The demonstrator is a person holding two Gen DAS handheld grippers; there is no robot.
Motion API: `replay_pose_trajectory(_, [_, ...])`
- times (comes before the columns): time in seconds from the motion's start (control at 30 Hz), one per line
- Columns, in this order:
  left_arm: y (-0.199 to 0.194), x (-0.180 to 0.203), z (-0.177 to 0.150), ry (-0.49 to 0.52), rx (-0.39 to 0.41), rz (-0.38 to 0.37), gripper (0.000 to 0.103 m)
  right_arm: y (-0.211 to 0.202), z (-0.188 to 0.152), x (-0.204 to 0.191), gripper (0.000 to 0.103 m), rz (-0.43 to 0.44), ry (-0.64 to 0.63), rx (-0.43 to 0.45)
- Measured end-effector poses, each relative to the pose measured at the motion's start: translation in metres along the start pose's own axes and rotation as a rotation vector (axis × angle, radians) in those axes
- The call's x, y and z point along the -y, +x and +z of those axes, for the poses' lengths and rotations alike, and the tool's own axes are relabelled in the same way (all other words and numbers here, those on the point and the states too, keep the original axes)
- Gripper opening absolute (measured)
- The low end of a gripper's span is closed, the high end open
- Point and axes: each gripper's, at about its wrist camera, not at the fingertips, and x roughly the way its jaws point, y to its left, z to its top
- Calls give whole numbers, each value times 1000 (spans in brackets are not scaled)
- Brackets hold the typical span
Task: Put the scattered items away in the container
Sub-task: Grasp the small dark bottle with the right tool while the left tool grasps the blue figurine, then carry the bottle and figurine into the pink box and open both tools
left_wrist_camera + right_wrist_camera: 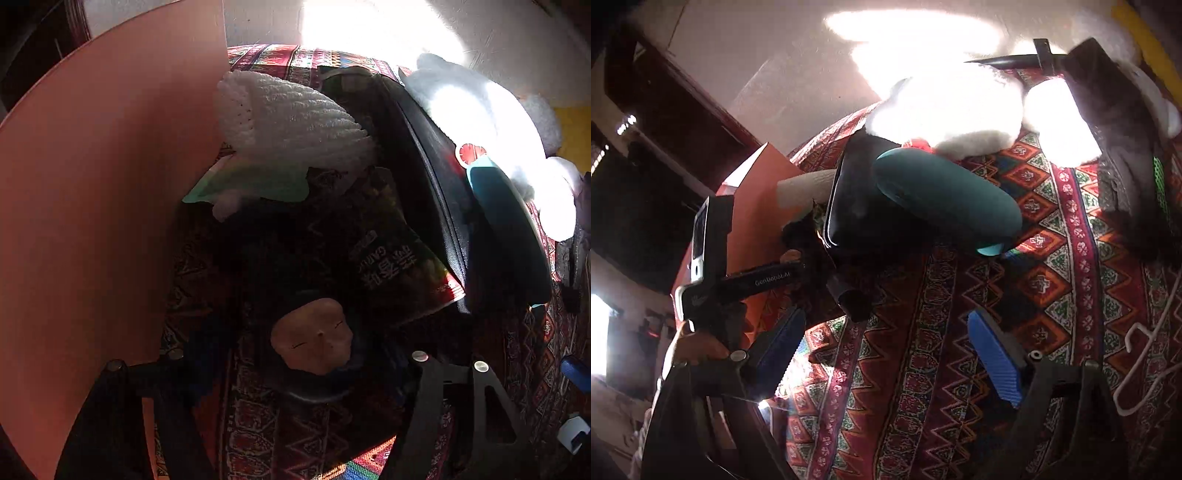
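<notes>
Between my left claw's (314, 369) fingers sits a small doll (313, 341) with a pale face and closed eyes, dark around the head; the fingers stand on either side of it, but shadow hides whether they press on it or only flank it, so I cannot tell. Just beyond the doll lies a dark snack bag (388, 258) with printed lettering, and past that a white knitted piece (288, 118) rests over something pale green (251, 184). To my left rises the orange wall of the container (92, 221). To the right of the snack bag a black case (436, 177) leans on edge, with a teal case (509, 229) against it and a white plush toy (480, 110) behind, washed out by sunlight.

My right claw (886, 358) is spread wide, its blue pads (993, 358) well apart with only the patterned red cloth (942, 332) between them. Ahead of it I see the same teal case (945, 199) lying against the black case (857, 206), the plush toy (953, 110) glaring white behind them, and the orange container (757, 192) to the left, where my left claw's body (757, 284) reaches in. A white wire hanger (1145, 350) lies on the cloth at the right.
</notes>
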Motion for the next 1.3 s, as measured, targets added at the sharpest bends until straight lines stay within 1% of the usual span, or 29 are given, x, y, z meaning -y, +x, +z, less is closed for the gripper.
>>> replay_pose_trajectory(0.03, [-1,0,-2,6,-2,6,53,12,0,-15,76,-39,-92,-8])
replay_pose_trajectory(0.07, [-5,1,-4,14,-8,13,53,23,-2,-29,70,-62,-169,-13])
replay_pose_trajectory(0.1, [-9,1,-6,10,-15,-6,53,33,-3,-41,69,-67,-222,-20])
replay_pose_trajectory(0.2, [-27,-9,-14,-38,-16,-98,53,66,-4,-68,66,-48,-306,-51])
replay_pose_trajectory(0.23, [-34,-14,-17,-58,-9,-113,53,77,-4,-75,66,-67,-342,-52])
replay_pose_trajectory(0.3, [-52,-22,-23,-78,8,-152,53,97,-6,-85,66,-138,-401,-48])
replay_pose_trajectory(0.33, [-61,-26,-26,-87,19,-174,53,107,-7,-86,61,-164,-415,-53])
replay_pose_trajectory(0.37, [-71,-29,-28,-92,30,-191,53,114,-8,-85,53,-178,-412,-58])
replay_pose_trajectory(0.4, [-81,-31,-30,-90,46,-205,53,114,-8,-84,49,-178,-400,-47])
replay_pose_trajectory(0.43, [-91,-32,-31,-84,63,-219,53,112,-7,-82,28,-172,-382,-44])
replay_pose_trajectory(0.47, [-102,-31,-34,-75,82,-230,53,109,-4,-79,23,-155,-353,-56])
replay_pose_trajectory(0.53, [-123,-30,-35,-63,120,-248,53,97,0,-72,23,-102,-274,-63])
replay_pose_trajectory(0.57, [-135,-31,-35,-60,138,-264,53,89,1,-70,23,-86,-246,-59])
replay_pose_trajectory(0.6, [-143,-35,-29,-61,158,-285,53,81,1,-68,23,-72,-221,-55])
replay_pose_trajectory(0.63, [-155,-39,-32,-66,182,-303,53,72,1,-68,23,-53,-191,-53])
replay_pose_trajectory(0.73, [-199,-58,-34,-89,281,-338,53,35,3,-73,23,48,-113,-22])
replay_pose_trajectory(0.8, [-228,-84,-35,-115,364,-333,53,3,7,-89,23,107,-121,27])
replay_pose_trajectory(0.87, [-248,-112,-36,-147,426,-305,53,-26,14,-117,23,164,-154,93])
replay_pose_trajectory(0.97, [-261,-162,-36,-214,474,-248,53,-52,37,-165,23,247,-200,155])
replay_pose_trajectory(1.03, [-256,-191,-35,-251,484,-251,53,-52,60,-204,23,267,-252,174])
replay_pose_trajectory(1.1, [-250,-206,-30,-247,512,-281,53,-43,86,-241,23,249,-285,218])
replay_pose_trajectory(1.13, [-248,-209,-26,-227,521,-278,57,-34,100,-256,27,230,-293,233])
replay_pose_trajectory(1.17, [-248,-208,-24,-213,523,-249,60,-29,112,-267,52,193,-301,235])
replay_pose_trajectory(1.2, [-250,-207,-23,-206,531,-209,65,-28,119,-275,70,131,-297,248])
replay_pose_trajectory(1.23, [-255,-205,-25,-197,551,-177,71,-32,120,-280,85,74,-286,287])
replay_pose_trajectory(1.27, [-262,-204,-28,-185,571,-170,75,-39,119,-281,85,57,-291,335])
replay_pose_trajectory(1.3, [-268,-202,-32,-173,589,-180,80,-49,113,-281,85,70,-317,362])
